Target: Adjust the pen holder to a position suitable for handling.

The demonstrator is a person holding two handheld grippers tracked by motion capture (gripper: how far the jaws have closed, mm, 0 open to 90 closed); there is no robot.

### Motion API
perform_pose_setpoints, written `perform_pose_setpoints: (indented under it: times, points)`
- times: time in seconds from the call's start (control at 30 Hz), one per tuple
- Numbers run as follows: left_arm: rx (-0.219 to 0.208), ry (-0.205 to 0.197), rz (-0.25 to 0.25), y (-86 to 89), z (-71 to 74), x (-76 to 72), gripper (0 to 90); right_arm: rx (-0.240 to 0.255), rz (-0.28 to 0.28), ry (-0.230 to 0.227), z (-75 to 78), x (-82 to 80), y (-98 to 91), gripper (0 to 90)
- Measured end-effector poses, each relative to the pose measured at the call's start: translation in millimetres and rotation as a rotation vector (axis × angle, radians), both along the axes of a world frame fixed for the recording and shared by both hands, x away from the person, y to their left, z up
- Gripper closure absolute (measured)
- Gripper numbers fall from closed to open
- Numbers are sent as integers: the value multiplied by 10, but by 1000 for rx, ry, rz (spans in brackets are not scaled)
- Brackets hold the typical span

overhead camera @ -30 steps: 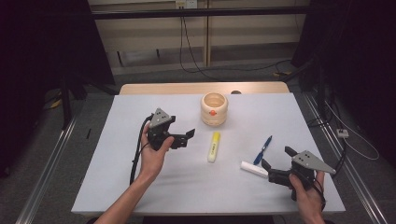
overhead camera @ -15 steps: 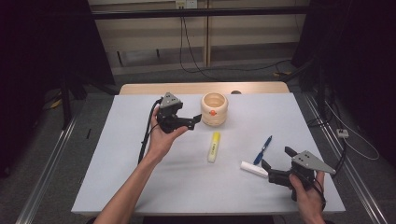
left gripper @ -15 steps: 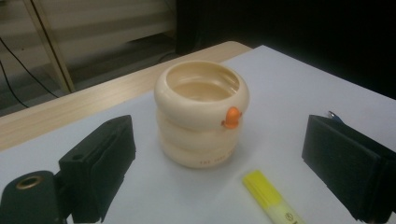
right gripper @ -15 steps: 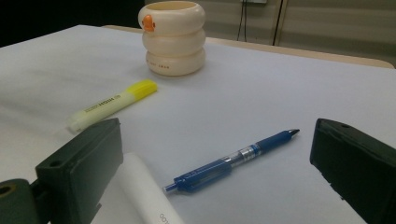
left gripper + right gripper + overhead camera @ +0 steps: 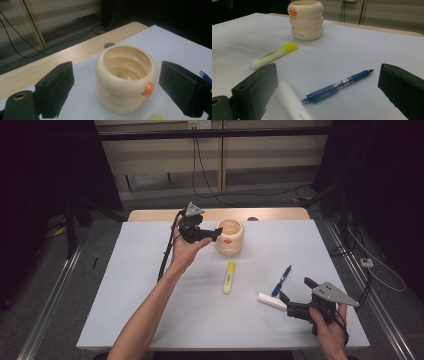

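Left gripper: I hold it raised above the far part of the desk, at about 9 o'clock of the cup, with the jaws pointing toward the cup.
Left jaws: spread wide, one on either flank of the cup in the left gripper view; they have just been closing a little; the pads stand clear of the cup wall and nothing is pinched.
Cup: cream, ribbed in stacked rings, with a small orange knob on its front; it stands upright on the desk near the far edge, at 12 o'clock from the desk centre.
Right gripper: I hold it low at the near right corner of the desk, at about 4 o'clock.
Right jaws: spread, with nothing between the pads.
White tube: lies on the desk just beside my right gripper's left jaw; contact cannot be told.
Blue pen: lies flat ahead of the right jaws, in the gap seen between them.
Yellow highlighter: lies flat near the desk centre, at 6 o'clock of the cup, apart from it.
Desk: white top with a wooden strip along the far edge.
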State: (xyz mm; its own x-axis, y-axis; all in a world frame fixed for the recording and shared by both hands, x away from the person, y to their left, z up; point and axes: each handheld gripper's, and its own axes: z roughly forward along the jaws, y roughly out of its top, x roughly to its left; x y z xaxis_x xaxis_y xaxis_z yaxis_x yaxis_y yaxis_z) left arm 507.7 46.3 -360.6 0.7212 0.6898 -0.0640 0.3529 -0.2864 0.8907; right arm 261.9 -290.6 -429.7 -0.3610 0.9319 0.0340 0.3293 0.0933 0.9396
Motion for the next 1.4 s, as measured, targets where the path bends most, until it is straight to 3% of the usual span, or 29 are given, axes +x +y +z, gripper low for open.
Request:
perform_pose_setpoints:
  times: [0.33,0.53,0.7,0.9,1.0,1.13,1.17,1.27,1.4]
  points:
    - [15,16,32,-84,-24,239,204,-4,0,6,-7,11,8,25]
    - [65,39,21,-182,-131,380,260,1,0,8,-6,6,4,25]
    - [51,53,23,-271,-198,489,363,3,0,12,-6,6,6,25]
    - [85,95,-15,-379,-281,630,455,2,0,8,-6,5,-3,25]
    - [110,103,-10,-405,-308,670,458,2,1,10,-6,5,-3,25]
    - [104,149,-7,-446,-391,715,429,0,6,9,-6,2,1,25]
    - [118,150,-7,-443,-405,723,443,-2,8,8,-6,0,1,24]
    - [102,182,3,-425,-436,732,533,-3,10,10,-8,3,3,24]
    - [98,183,13,-451,-426,731,592,-5,10,13,-11,5,0,24]
